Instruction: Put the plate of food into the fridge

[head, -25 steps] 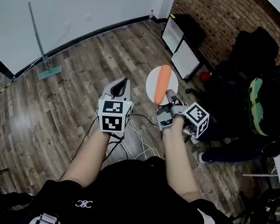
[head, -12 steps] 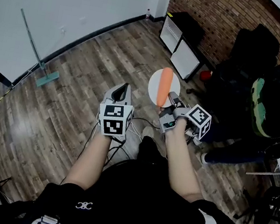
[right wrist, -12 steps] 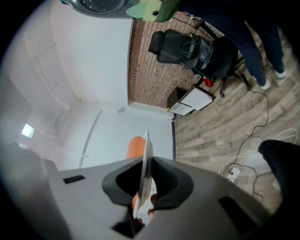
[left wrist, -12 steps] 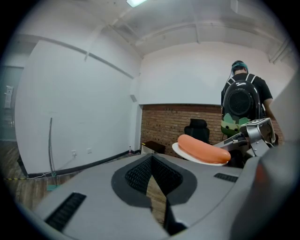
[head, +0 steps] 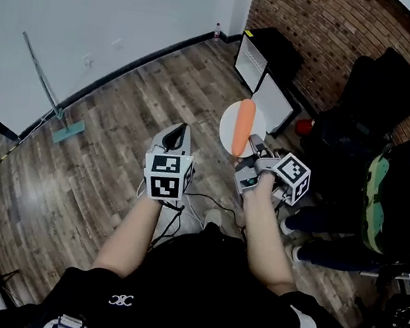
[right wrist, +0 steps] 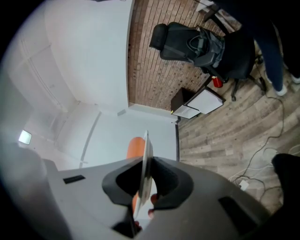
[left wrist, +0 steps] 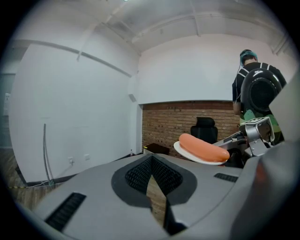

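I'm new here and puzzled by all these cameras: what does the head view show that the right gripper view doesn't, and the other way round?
Only the head view shows the person's arms, the left gripper and a mop by the white wall. Only the right gripper view shows the fingers pinching the plate, seen edge-on. Both show the sausage on that plate, the brick wall and a black chair.

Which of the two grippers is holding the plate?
The right gripper: its jaws pinch the rim of the white plate carrying a sausage. The left gripper is shut, empty.
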`<state>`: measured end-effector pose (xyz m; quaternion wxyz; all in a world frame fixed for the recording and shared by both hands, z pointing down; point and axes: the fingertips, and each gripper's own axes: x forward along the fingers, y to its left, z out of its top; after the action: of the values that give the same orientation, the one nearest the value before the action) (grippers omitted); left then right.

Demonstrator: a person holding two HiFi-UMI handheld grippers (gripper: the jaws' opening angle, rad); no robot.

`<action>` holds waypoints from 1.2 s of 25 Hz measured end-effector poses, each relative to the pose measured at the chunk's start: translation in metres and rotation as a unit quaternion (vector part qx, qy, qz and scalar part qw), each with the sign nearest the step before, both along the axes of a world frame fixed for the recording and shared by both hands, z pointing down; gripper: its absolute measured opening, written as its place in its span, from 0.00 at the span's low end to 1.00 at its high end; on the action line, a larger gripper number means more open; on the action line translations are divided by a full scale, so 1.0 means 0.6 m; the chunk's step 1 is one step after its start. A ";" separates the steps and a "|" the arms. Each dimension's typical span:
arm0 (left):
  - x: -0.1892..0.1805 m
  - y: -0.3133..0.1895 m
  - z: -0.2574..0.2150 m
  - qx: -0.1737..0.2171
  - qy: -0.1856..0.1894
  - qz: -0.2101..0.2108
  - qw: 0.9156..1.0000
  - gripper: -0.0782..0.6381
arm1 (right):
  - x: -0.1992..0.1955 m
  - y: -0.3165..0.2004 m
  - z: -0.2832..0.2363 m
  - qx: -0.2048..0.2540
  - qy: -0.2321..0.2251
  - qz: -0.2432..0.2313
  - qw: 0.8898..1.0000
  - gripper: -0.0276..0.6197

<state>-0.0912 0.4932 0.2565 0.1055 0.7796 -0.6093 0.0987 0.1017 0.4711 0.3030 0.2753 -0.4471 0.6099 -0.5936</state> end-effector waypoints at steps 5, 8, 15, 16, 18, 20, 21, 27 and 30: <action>0.049 -0.100 -0.006 0.000 -0.007 0.001 1.000 0.10 | 0.045 -0.096 0.004 -0.006 -0.005 -0.001 1.000 0.11; 0.081 -0.161 -0.005 -0.001 -0.004 0.000 1.000 0.10 | 0.074 -0.152 0.008 -0.006 -0.005 -0.005 1.000 0.11; 0.132 -0.260 -0.002 0.004 0.001 -0.005 1.000 0.10 | 0.121 -0.253 0.019 -0.006 -0.006 -0.008 1.000 0.11; 0.136 -0.267 0.002 0.004 0.002 -0.007 1.000 0.10 | 0.125 -0.263 0.023 -0.007 -0.007 -0.009 1.000 0.11; 0.138 -0.273 0.012 0.004 0.002 -0.011 1.000 0.10 | 0.126 -0.274 0.036 -0.009 -0.009 -0.013 1.000 0.11; 0.132 -0.275 0.020 0.004 0.001 -0.014 1.000 0.10 | 0.121 -0.280 0.048 -0.014 -0.009 -0.018 1.000 0.11; 0.129 -0.282 0.020 0.002 0.002 -0.015 1.000 0.10 | 0.117 -0.288 0.049 -0.018 -0.009 -0.020 1.000 0.11; 0.116 -0.346 0.020 -0.006 0.022 -0.025 0.999 0.10 | 0.105 -0.348 0.039 -0.021 -0.003 -0.031 0.999 0.11; 0.120 -0.381 0.029 -0.007 0.025 -0.019 0.999 0.10 | 0.108 -0.378 0.047 -0.023 0.000 -0.027 0.999 0.11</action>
<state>-0.0191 0.2648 0.2738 0.1280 0.7692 -0.6207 0.0815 0.1666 0.2444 0.3310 0.2493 -0.4364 0.6080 -0.6147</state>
